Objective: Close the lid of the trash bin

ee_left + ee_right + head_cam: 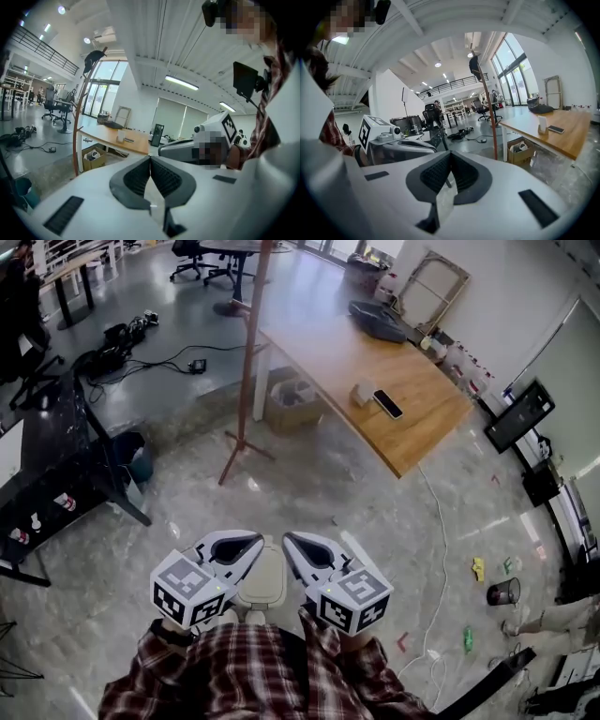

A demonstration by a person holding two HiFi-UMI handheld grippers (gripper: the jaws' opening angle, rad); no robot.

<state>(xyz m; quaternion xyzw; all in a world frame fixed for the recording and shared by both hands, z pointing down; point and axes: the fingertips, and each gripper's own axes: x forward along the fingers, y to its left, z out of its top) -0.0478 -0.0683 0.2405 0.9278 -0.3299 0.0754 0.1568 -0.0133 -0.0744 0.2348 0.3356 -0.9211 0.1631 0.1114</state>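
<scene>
In the head view a beige trash bin (pixel 264 583) stands on the floor right below me, its lid lying flat on top. Both grippers are held high above it, close to the camera. My left gripper (pixel 246 546) is to the left of the bin and my right gripper (pixel 300 546) to the right, each with its marker cube behind it. In the left gripper view the left gripper (pixel 150 160) has its ribbed pads pressed together with nothing between them. In the right gripper view the right gripper (pixel 449 157) is shut the same way and empty. Neither touches the bin.
A long wooden table (pixel 394 399) with a phone (pixel 387 404) runs ahead to the right, with a cardboard box (pixel 292 404) under it. A brown coat-stand pole (pixel 248 362) rises in front. A black desk (pixel 56 446) and blue bin (pixel 131 457) stand left, and a black mesh bin (pixel 503 592) right.
</scene>
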